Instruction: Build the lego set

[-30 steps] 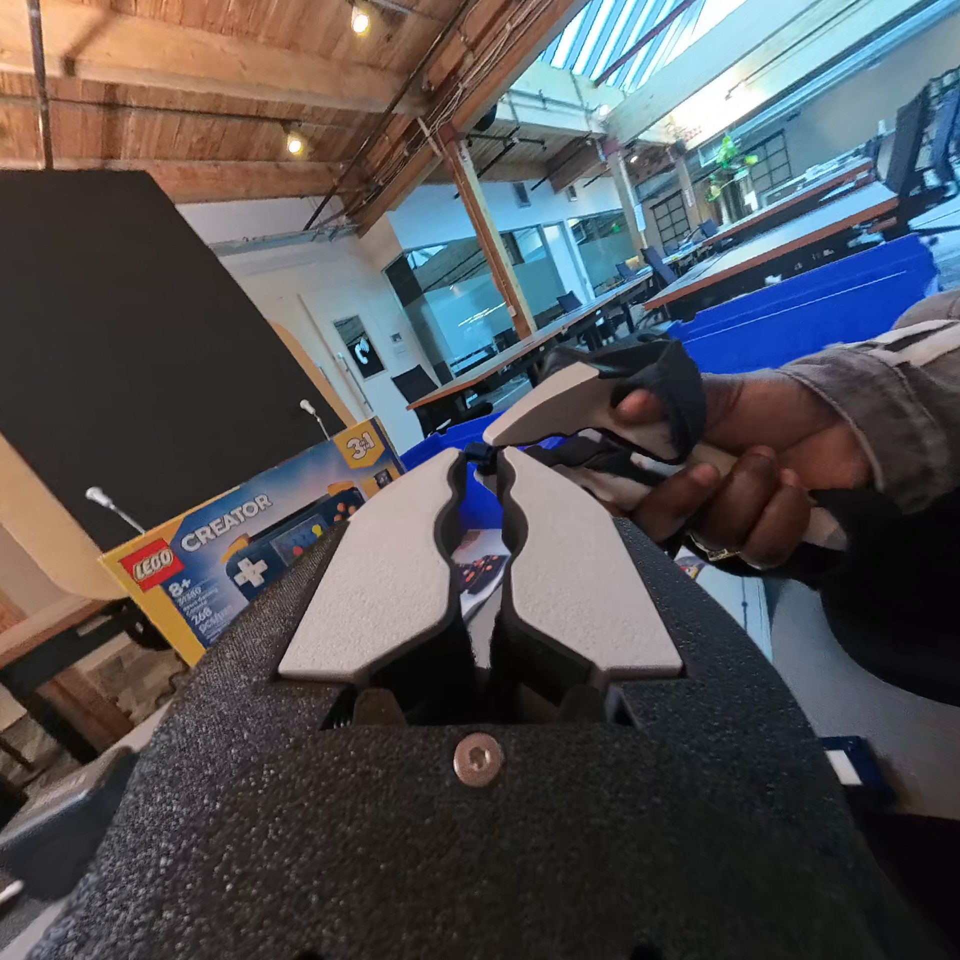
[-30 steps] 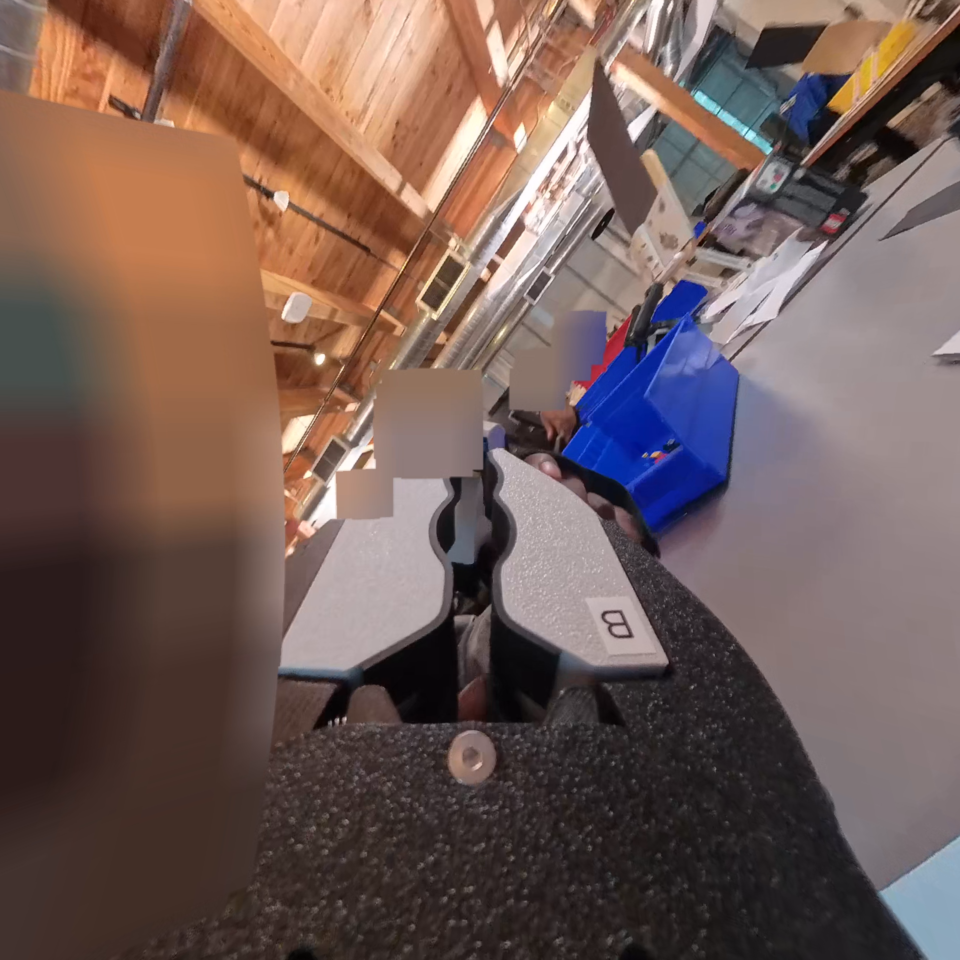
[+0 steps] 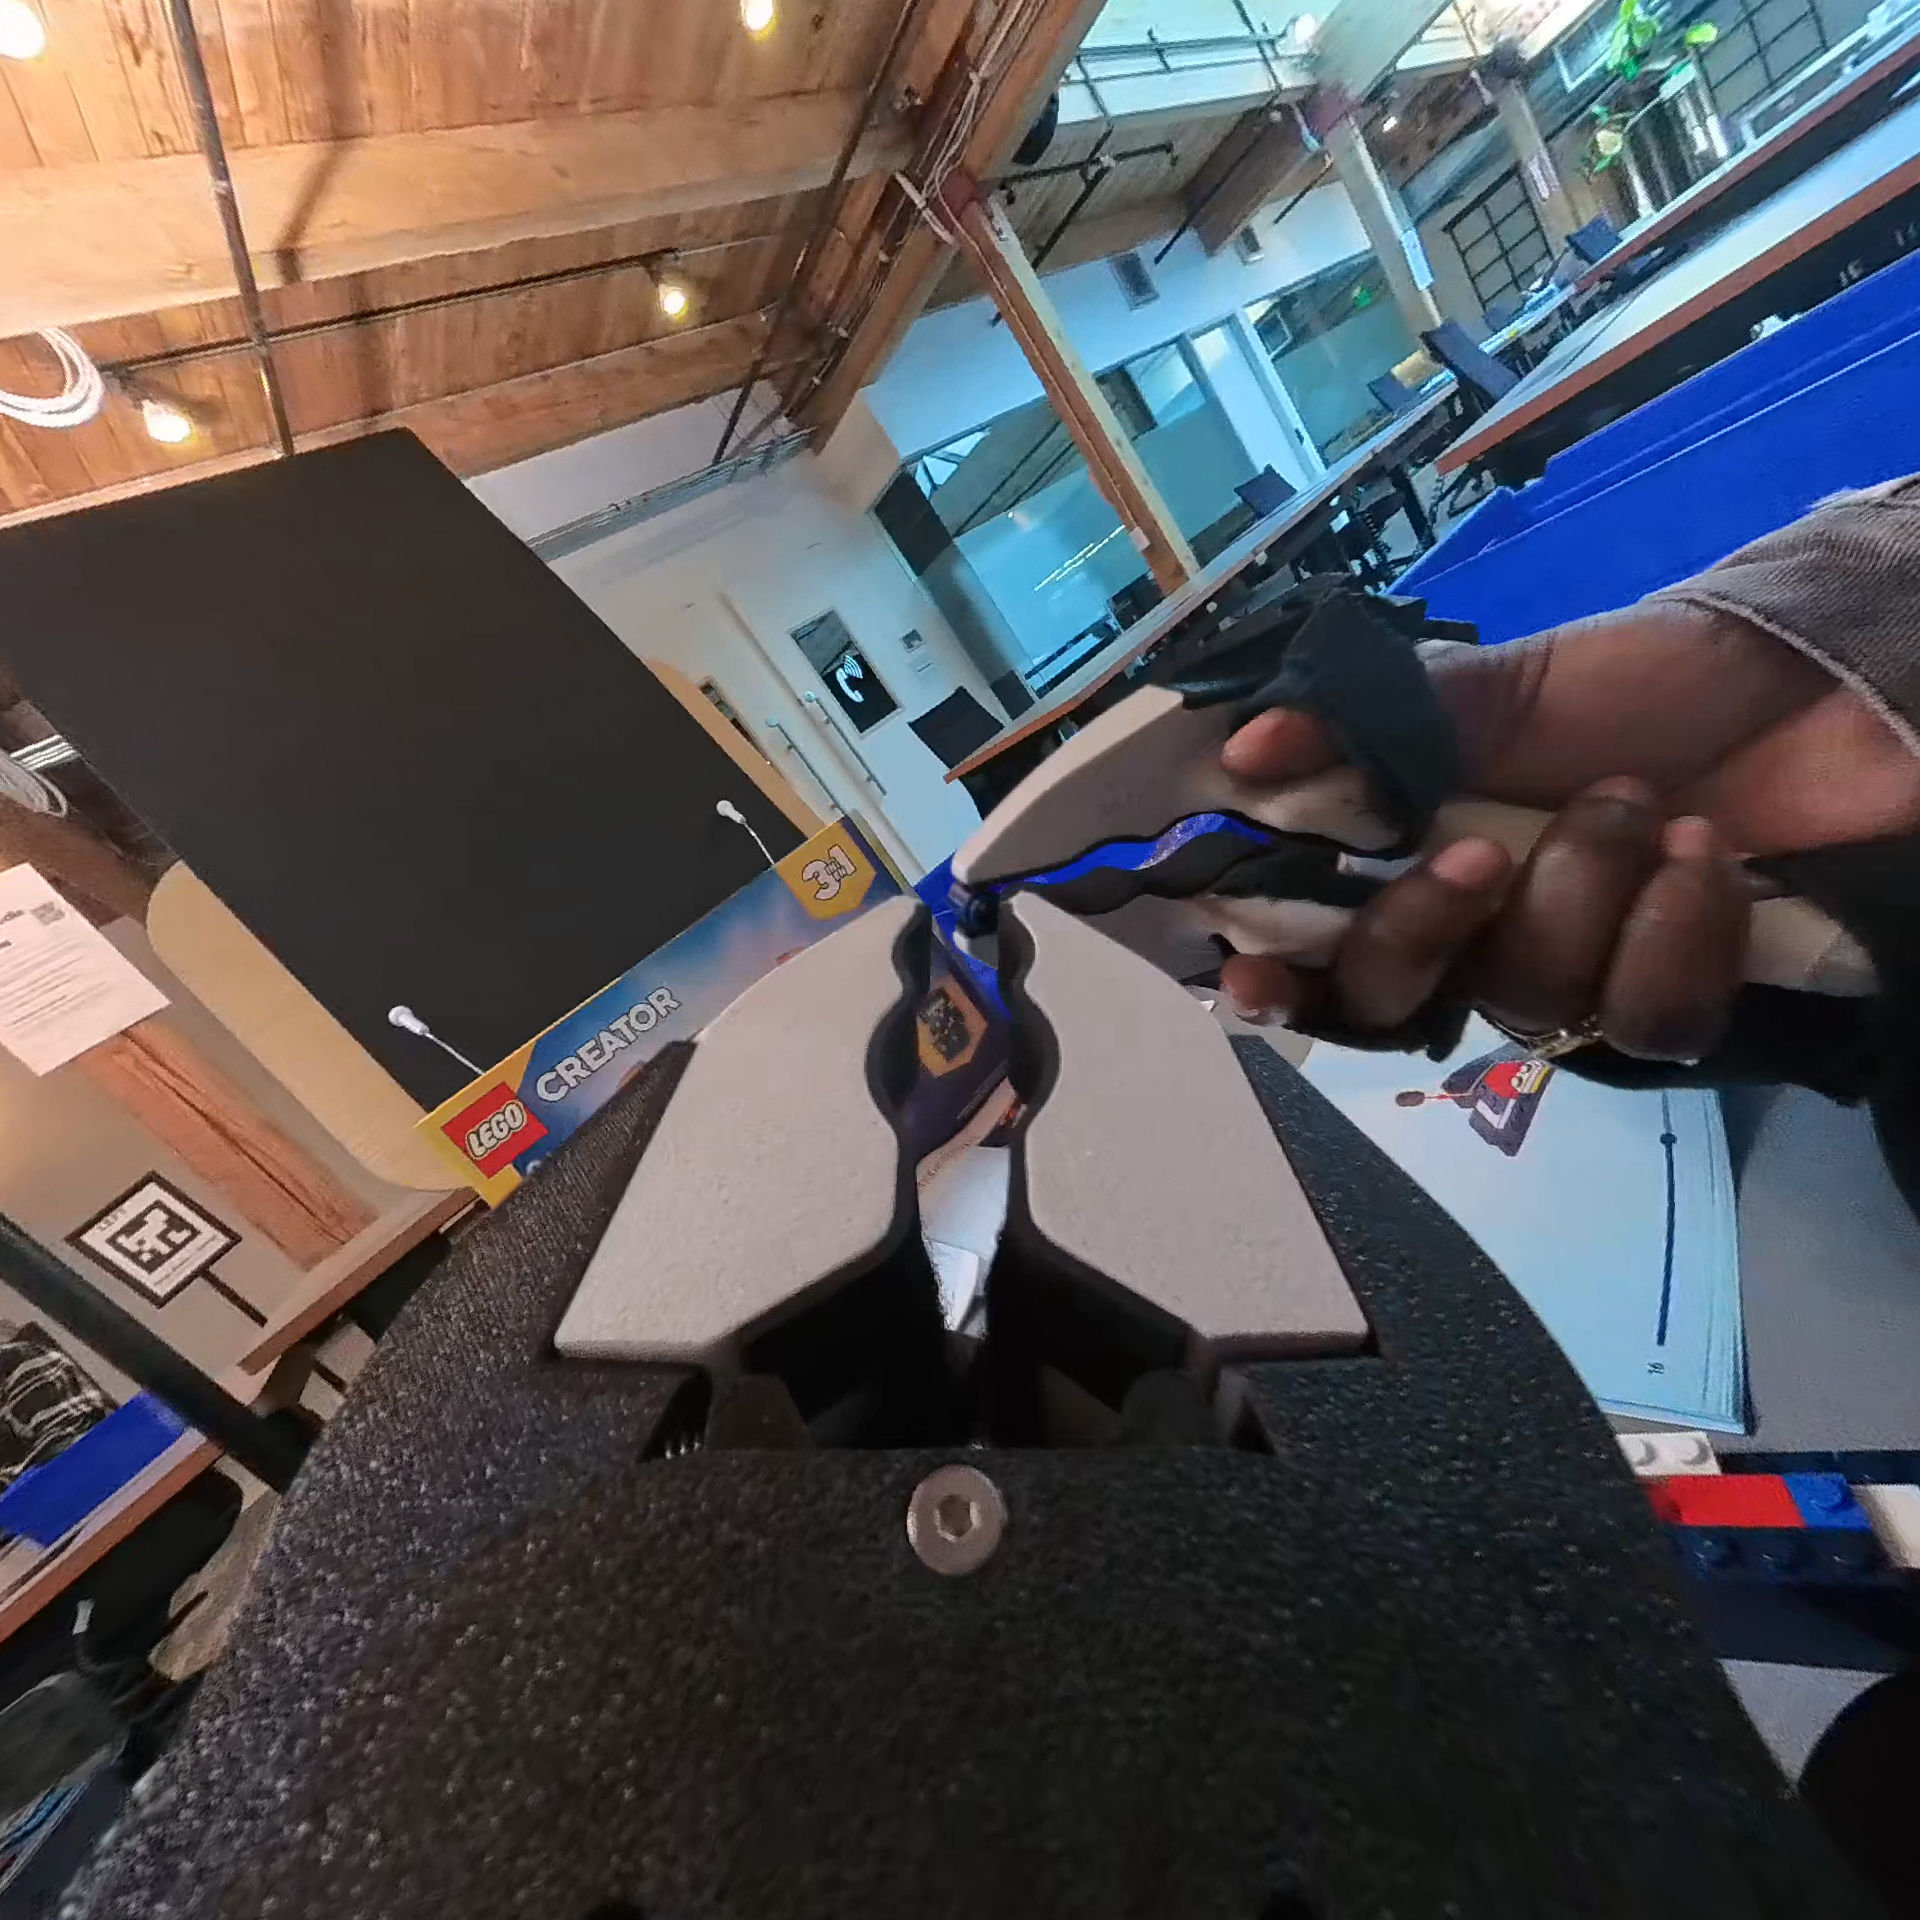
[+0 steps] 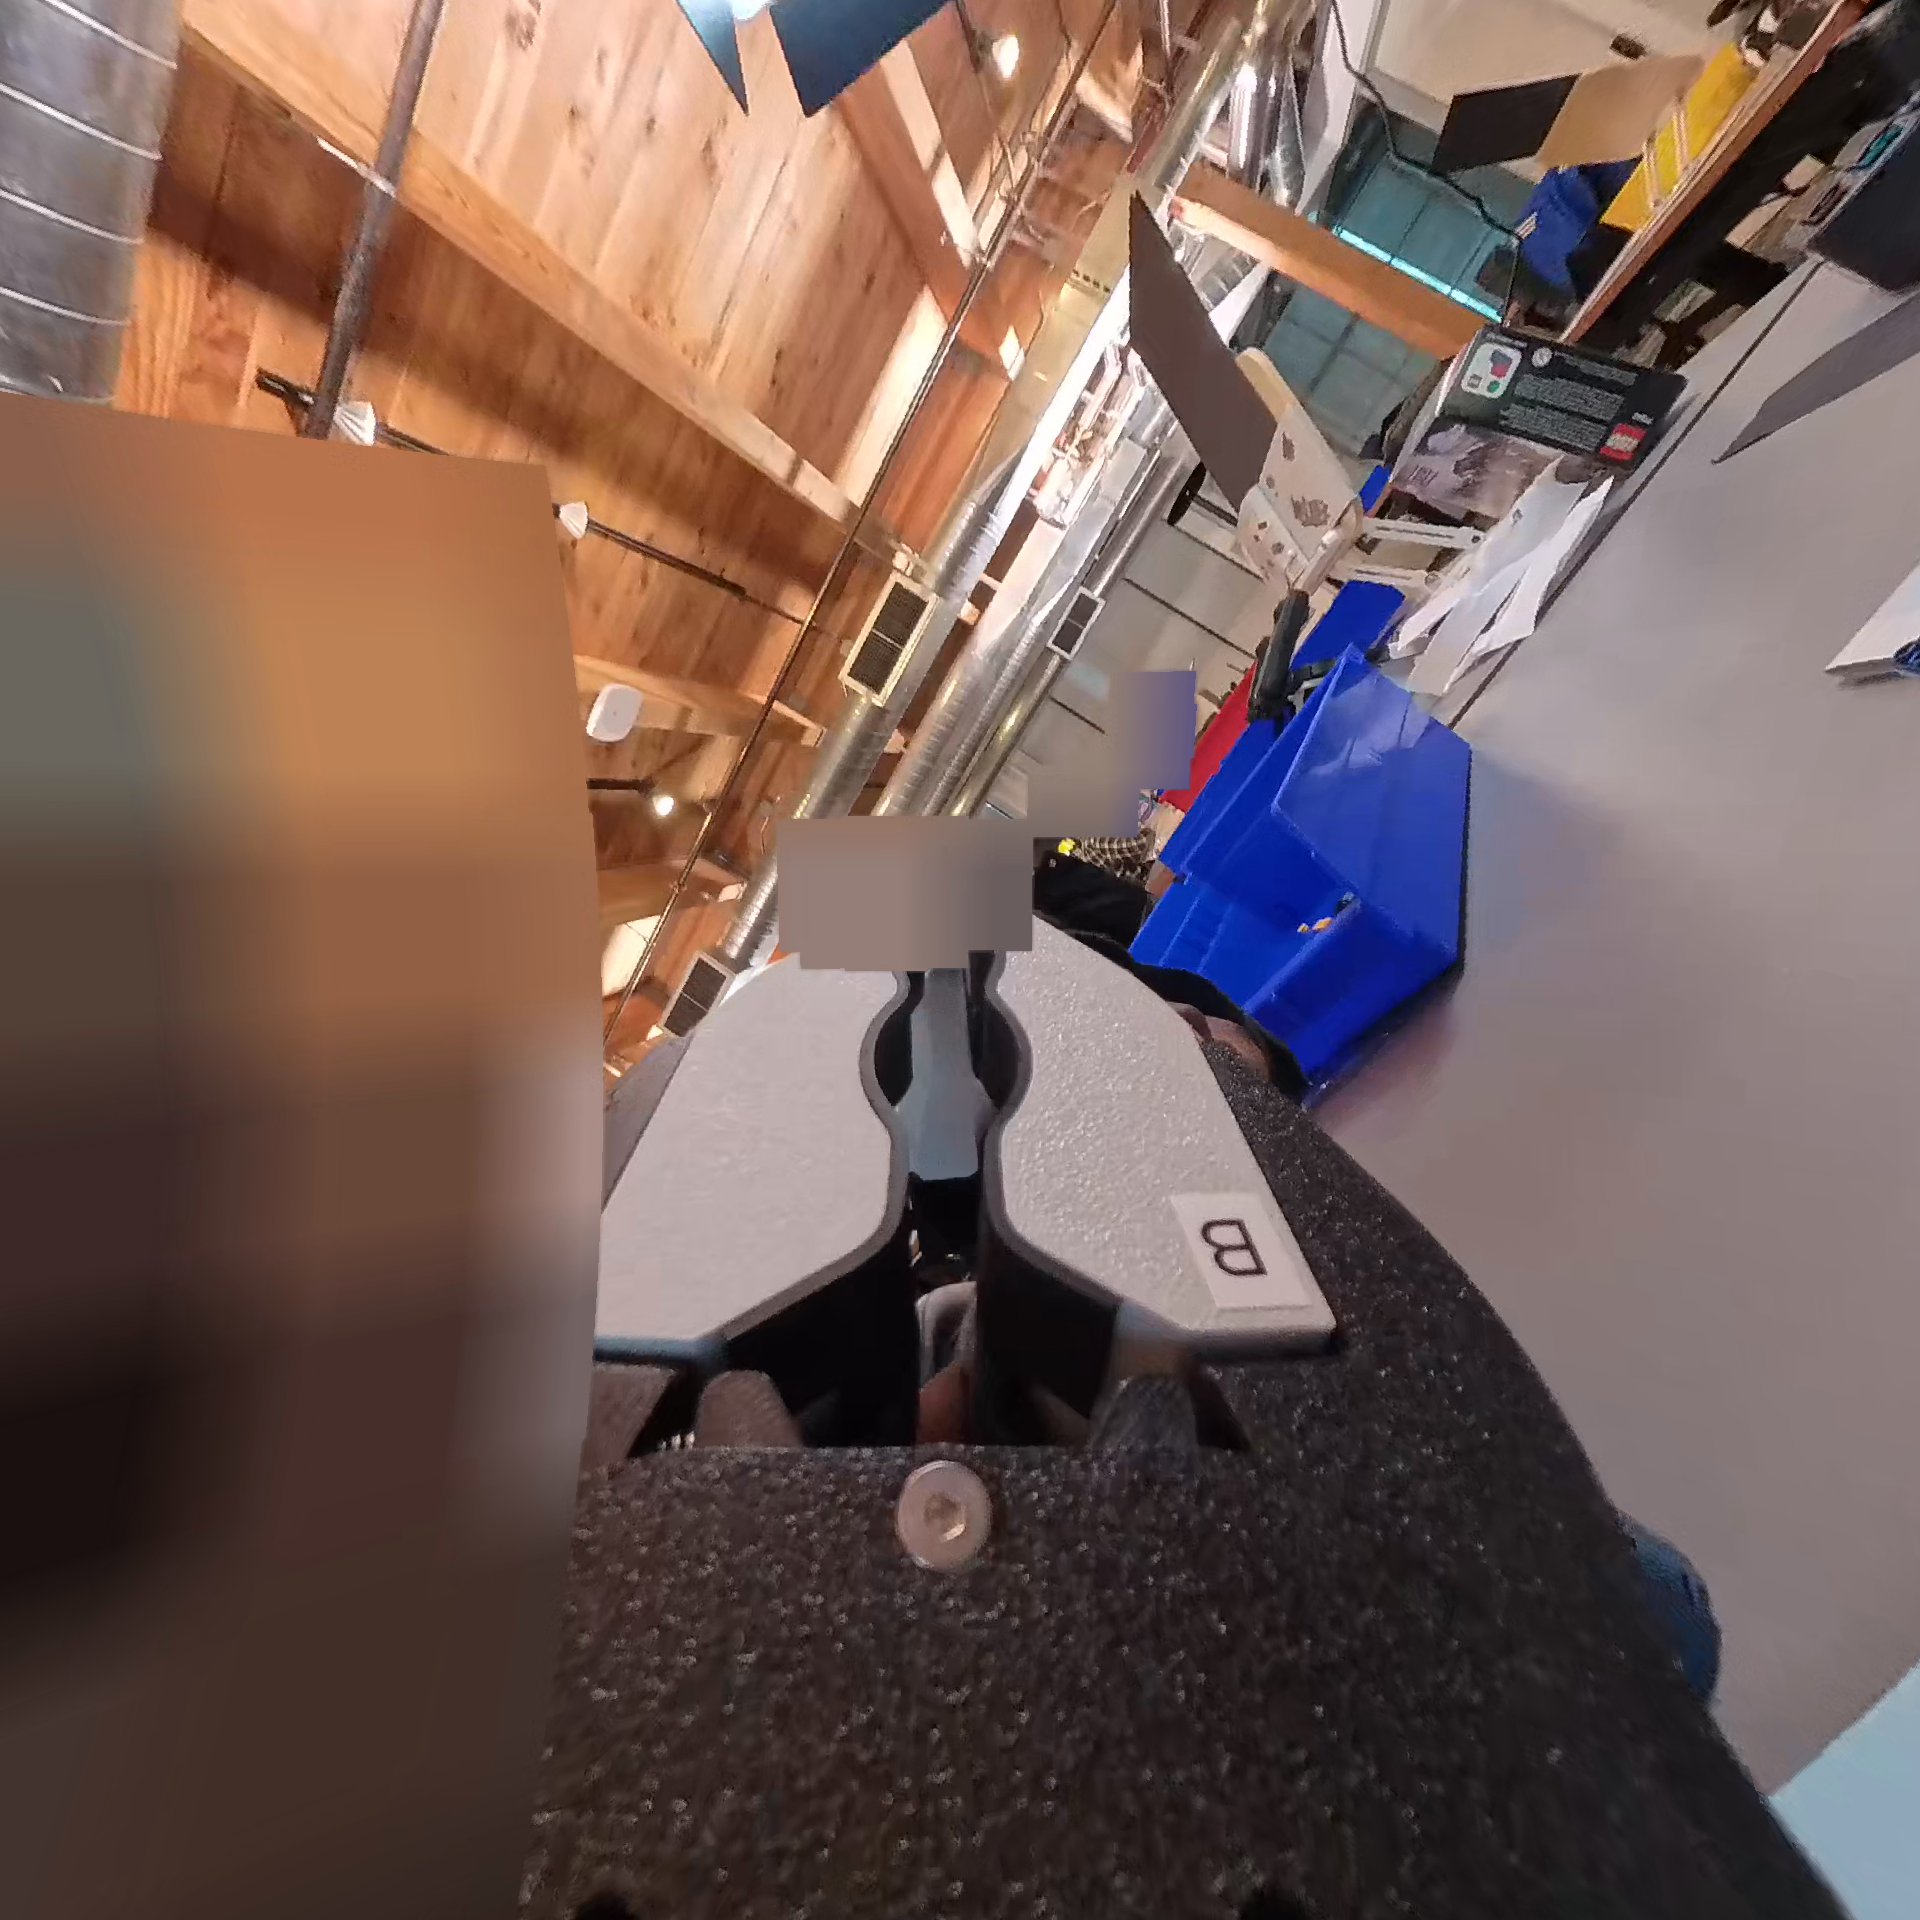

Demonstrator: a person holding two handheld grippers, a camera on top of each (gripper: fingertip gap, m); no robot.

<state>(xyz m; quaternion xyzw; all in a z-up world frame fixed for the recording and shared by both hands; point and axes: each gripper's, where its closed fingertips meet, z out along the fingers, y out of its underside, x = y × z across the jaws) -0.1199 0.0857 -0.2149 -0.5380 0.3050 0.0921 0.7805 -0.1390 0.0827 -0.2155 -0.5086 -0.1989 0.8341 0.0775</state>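
While my 2 tools meet tip to tip, the right gripper pinches a small blue piece; whether the near-closed left gripper grips it, I cannot tell.

Right claw nearly closed, blue bins, grey table

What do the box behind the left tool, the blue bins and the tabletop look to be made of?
Box: printed cardboard, slightly glossy, with flat faces and sharp folded edges. Blue bins: likely moulded plastic, with a uniform glossy colour and soft highlights. Tabletop: smooth matte grey, probably laminate; the core is not visible.
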